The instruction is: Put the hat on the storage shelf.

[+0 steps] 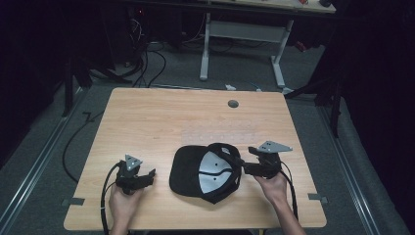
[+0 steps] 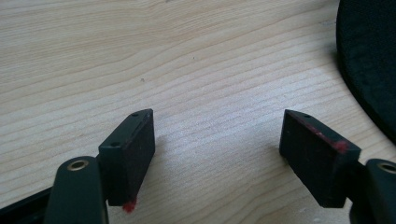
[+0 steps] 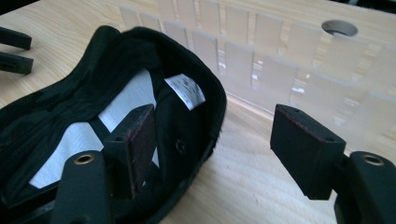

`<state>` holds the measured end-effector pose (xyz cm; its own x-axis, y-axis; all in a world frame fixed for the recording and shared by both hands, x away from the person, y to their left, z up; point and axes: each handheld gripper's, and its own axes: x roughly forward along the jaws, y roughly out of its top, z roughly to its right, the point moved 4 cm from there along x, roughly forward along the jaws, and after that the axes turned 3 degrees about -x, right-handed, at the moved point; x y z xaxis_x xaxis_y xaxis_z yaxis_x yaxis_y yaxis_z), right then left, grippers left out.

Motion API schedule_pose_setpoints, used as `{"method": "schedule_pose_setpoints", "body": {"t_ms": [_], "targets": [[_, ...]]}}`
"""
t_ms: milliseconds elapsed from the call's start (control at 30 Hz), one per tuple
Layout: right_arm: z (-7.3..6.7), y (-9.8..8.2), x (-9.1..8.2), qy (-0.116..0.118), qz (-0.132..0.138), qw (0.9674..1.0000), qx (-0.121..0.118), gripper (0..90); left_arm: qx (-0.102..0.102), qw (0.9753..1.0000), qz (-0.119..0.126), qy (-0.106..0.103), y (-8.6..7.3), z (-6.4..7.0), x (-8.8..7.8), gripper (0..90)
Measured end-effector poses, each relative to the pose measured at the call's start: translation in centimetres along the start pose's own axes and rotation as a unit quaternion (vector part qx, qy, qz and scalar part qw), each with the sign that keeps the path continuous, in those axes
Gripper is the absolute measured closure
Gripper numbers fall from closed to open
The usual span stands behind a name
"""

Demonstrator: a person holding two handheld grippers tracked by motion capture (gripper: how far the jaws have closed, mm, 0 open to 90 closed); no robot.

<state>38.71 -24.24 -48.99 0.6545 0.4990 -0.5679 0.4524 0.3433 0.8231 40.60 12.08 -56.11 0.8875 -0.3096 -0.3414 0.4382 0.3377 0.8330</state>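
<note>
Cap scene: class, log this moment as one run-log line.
cap: upside down, mid-table | left gripper: open, over bare wood | right gripper: open, straddling cap rim

You are working at a light wooden table [image 1: 147,122] with a round cable hole [image 1: 233,104] sitting toward twelve o'clock. A black cap [image 1: 205,171] is lying upside down near the six o'clock edge, its white lining facing up. A clear plastic piece [image 3: 261,60] is lying flat just beyond the cap
</note>
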Motion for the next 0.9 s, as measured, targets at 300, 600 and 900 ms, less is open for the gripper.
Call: {"method": "schedule_pose_setpoints", "body": {"t_ms": [300, 600, 900], "targets": [[-0.5, 1.3, 1.5, 0.01, -0.007, 0.9998, -0.016, 30.0, 0.0, 1.0, 0.0, 0.0, 0.0, 0.0, 0.0, 26.9], [-0.8, 2.2, 2.8, 0.016, -0.014, 0.9993, -0.031, 29.2, 0.0, 1.0, 0.0, 0.0, 0.0, 0.0, 0.0, 26.9], [-1.3, 2.5, 4.6, 0.026, -0.033, 0.998, -0.046, 27.9, 0.0, 1.0, -0.001, 0.0, 0.0, 0.0, 0.0, 26.9]]}}
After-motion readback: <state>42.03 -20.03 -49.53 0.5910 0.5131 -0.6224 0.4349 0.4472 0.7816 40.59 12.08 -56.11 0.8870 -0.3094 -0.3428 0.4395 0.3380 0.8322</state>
